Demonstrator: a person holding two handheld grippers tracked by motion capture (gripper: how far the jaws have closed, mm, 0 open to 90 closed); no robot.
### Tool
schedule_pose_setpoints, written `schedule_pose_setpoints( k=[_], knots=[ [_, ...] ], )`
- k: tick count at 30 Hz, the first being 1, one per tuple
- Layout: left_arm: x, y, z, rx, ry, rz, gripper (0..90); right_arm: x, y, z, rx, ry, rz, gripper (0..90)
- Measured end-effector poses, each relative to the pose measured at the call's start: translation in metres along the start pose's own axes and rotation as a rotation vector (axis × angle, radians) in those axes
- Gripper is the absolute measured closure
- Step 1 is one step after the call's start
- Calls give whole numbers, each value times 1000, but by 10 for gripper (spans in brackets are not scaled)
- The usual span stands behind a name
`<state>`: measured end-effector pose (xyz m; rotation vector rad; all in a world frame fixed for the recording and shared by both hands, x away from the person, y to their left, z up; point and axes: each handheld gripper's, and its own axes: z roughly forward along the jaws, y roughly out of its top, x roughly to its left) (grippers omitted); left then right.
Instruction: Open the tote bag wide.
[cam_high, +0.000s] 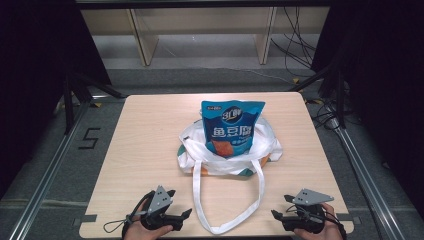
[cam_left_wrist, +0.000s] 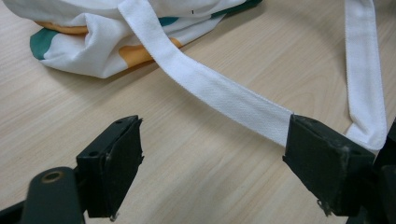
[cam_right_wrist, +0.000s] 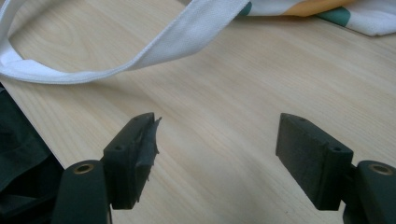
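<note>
In the high view a pale wooden bench (cam_high: 150, 150) stands on grey floor among dark curtains, with shelving behind. At its middle lies one white tote bag (cam_high: 225, 157) holding one blue snack pouch (cam_high: 231, 127), its strap loop (cam_high: 227, 220) reaching the near edge between the left gripper (cam_high: 175, 210) and right gripper (cam_high: 281, 207). The left gripper view shows the strap (cam_left_wrist: 224, 95) passing behind its wide-open, empty jaws. The right gripper view shows wood grain, its jaws equally spread, holding nothing.

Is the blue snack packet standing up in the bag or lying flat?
Standing up: the blue snack packet rises upright out of the white bag.
</note>
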<state>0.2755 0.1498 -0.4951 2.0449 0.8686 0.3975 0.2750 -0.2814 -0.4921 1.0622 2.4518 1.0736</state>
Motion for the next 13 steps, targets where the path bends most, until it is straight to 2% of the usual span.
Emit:
schedule_pose_setpoints(
  k=[1, 2, 3, 4, 7, 9, 13],
  knots=[
    [-1, 0, 0, -2, -4, -6, 184, 1, 0, 0, -4, -7, 16, 301],
    [0, 0, 0, 13, -14, 16, 184, 1, -1, 0, -17, -10, 21, 301],
    [0, 0, 0, 14, -16, 14, 184, 1, -1, 0, -16, -7, 23, 301],
    [0, 0, 0, 16, -3, 14, 184, 1, -1, 0, -8, -12, 26, 301],
    [1, 0, 1, 6, -10, 28, 183, 1, -1, 0, -6, -23, 13, 301],
    [0, -1, 2, 9, -12, -2, 183, 0, -1, 0, -8, -22, 13, 301],
    [1, -1, 3, 11, -13, 1, 182, -2, -1, 0, -5, -35, 11, 299]
  ],
)
